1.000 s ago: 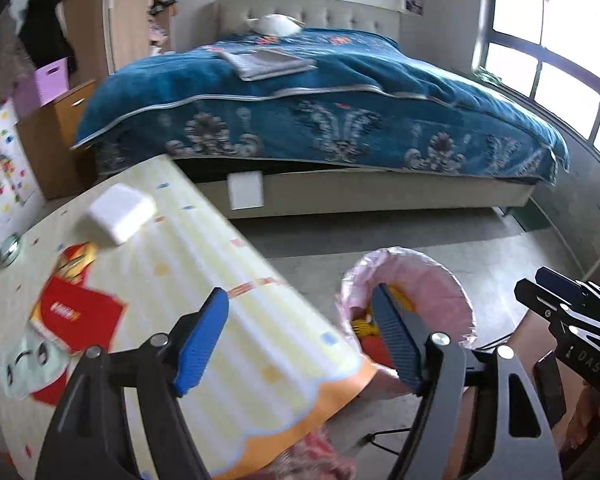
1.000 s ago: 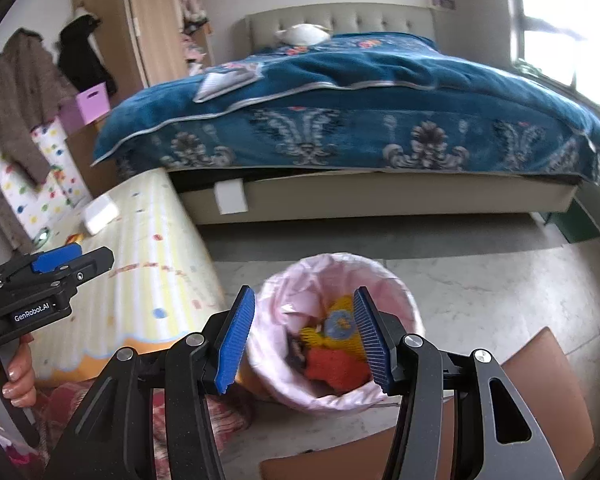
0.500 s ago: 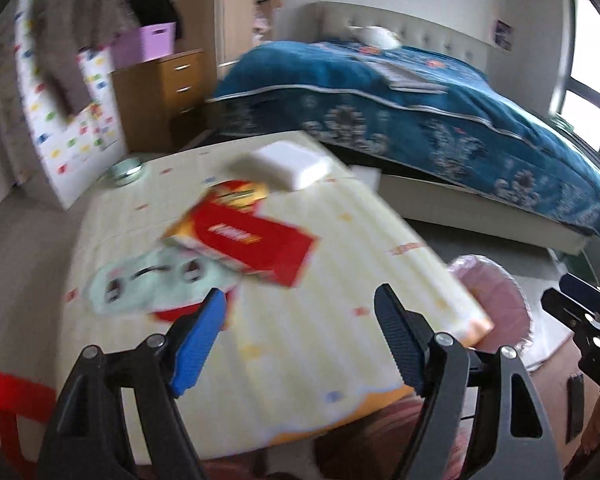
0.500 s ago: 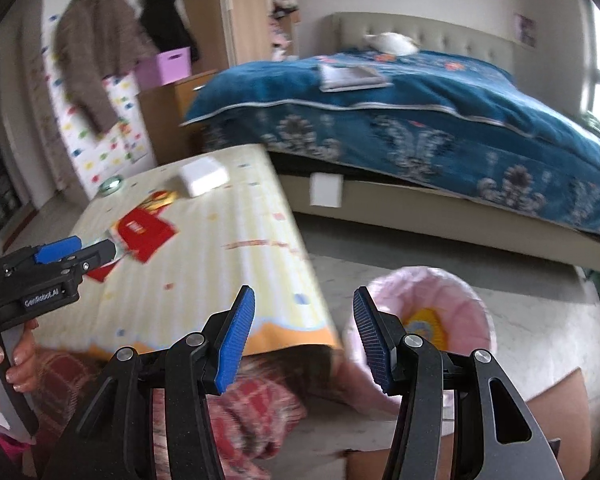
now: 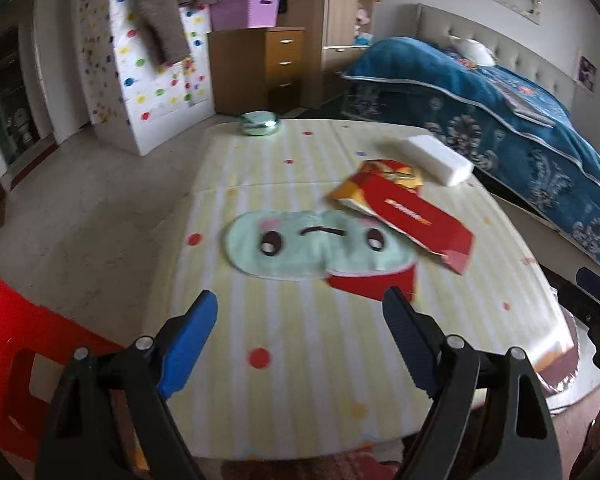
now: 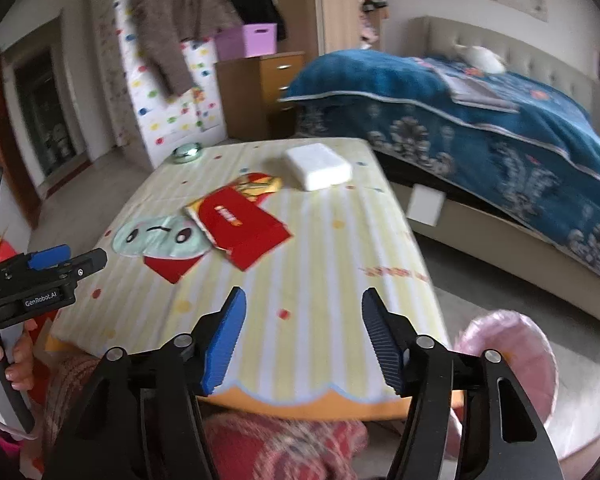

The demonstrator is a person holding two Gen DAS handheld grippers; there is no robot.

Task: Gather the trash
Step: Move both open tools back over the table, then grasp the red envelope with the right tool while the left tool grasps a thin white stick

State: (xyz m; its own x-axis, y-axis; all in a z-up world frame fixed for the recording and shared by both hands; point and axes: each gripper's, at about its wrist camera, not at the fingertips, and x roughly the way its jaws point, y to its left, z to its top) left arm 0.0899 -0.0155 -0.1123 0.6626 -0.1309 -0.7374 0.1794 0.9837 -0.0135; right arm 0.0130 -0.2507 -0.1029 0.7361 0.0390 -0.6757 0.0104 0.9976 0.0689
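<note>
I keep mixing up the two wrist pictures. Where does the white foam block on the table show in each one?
Left wrist: the white foam block sits upper right, at the table's far right corner.
Right wrist: it lies upper centre, at the table's far end.
Shared landmark: the red carton lies on the table nearer the camera than the block in both.

Pale yellow-and-white stripes with scattered red, yellow and blue dots on the tabletop [image 5: 300,344], orange scalloped edge. Mint green mask [image 5: 300,252], dark eyes, pink cheeks. Red carton [image 5: 420,220] with orange lettering; a yellow-and-red wrapper [image 5: 384,178] beneath. White block [image 5: 440,158]. Shiny green tin [image 5: 260,123]. Blue pads, black frames on left tongs [image 5: 300,344] and right tongs [image 6: 302,340]. Pink bin [image 6: 512,356]. Deep blue bed [image 6: 480,120], silver-grey floral trim. Lilac box [image 5: 246,10]. Red chair [image 5: 16,356].
</note>
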